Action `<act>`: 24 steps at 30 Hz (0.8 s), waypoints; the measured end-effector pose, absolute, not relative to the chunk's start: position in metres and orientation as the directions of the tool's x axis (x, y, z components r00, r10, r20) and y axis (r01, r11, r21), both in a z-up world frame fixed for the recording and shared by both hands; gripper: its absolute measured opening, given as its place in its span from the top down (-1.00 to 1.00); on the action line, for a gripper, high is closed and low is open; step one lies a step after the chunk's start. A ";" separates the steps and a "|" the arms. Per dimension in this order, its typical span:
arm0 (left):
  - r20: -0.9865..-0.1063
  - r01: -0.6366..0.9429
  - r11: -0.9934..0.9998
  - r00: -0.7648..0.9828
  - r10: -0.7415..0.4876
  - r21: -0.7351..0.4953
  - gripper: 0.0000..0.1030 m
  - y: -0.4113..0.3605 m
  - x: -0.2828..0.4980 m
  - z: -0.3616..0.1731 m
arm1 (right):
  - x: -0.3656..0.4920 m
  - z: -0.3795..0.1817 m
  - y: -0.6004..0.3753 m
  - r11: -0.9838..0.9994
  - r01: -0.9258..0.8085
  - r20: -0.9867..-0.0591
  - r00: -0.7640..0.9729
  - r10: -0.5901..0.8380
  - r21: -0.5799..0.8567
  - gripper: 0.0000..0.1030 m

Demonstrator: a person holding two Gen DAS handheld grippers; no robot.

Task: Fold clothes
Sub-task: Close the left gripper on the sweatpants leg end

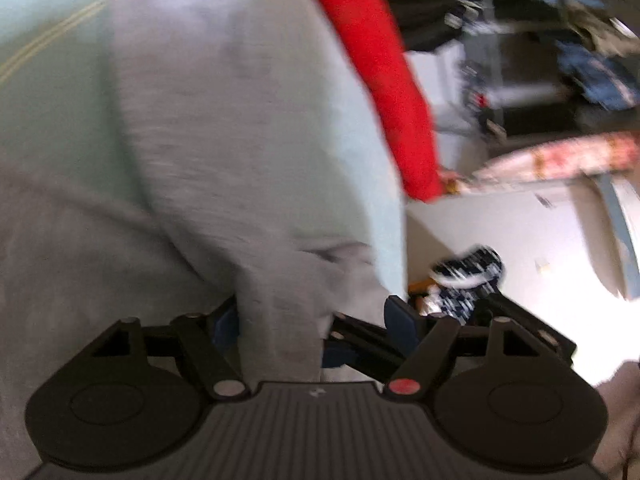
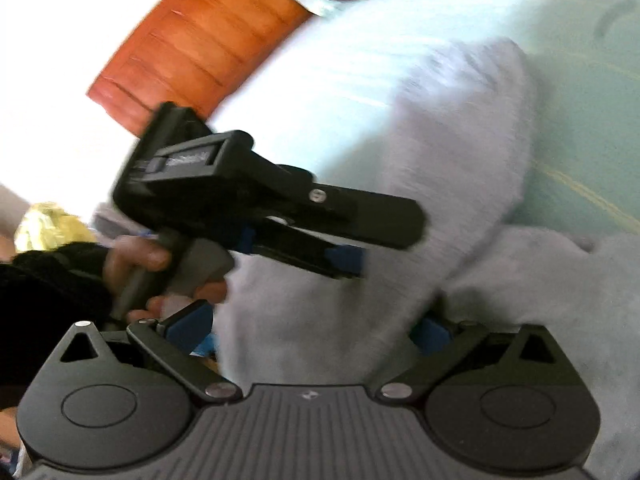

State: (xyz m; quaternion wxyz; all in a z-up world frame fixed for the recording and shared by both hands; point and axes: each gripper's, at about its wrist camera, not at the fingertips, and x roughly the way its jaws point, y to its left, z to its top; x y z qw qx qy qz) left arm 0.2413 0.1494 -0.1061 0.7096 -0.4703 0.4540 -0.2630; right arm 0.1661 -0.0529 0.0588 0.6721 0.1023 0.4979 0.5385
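A grey garment (image 1: 192,168) lies spread over a pale mint bedsheet (image 1: 48,80). In the left wrist view my left gripper (image 1: 312,322) is open, and a bunched fold of the grey cloth rises between its blue pads, close to the left pad. The right wrist view shows my right gripper (image 2: 308,326) open wide over the same grey garment (image 2: 452,152), with cloth filling most of the gap. The left gripper (image 2: 380,248) also shows there, held by a hand (image 2: 136,260) in a black sleeve, pointing right across the cloth. Both views are blurred.
A red cloth (image 1: 380,80) lies along the far edge of the bed. Beyond it are cluttered shelves (image 1: 520,40), a floral cover (image 1: 560,156), and a patterned shoe (image 1: 468,272) on the white floor. A wooden panel (image 2: 200,40) and something yellow (image 2: 48,224) sit left.
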 end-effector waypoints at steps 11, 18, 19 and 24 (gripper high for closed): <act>-0.380 -0.028 0.410 0.437 -0.815 -0.912 -0.62 0.154 0.213 -0.080 | 0.153 0.091 -0.046 0.176 -0.605 -0.407 -0.270 0.873 0.777 -1.00; -0.438 -0.169 0.406 0.439 -0.784 -0.898 -0.58 0.160 0.223 -0.148 | 0.157 0.068 -0.052 0.241 -0.531 -0.450 -0.307 0.839 0.812 -1.00; -0.422 -0.158 0.395 0.447 -0.788 -0.905 -0.58 0.158 0.227 -0.149 | 0.156 0.067 -0.056 0.259 -0.532 -0.466 -0.300 0.832 0.806 -1.00; -0.423 -0.112 0.421 0.457 -0.782 -0.900 -0.31 0.154 0.231 -0.139 | 0.149 0.065 -0.081 0.339 -0.550 -0.539 -0.254 0.803 0.763 -1.00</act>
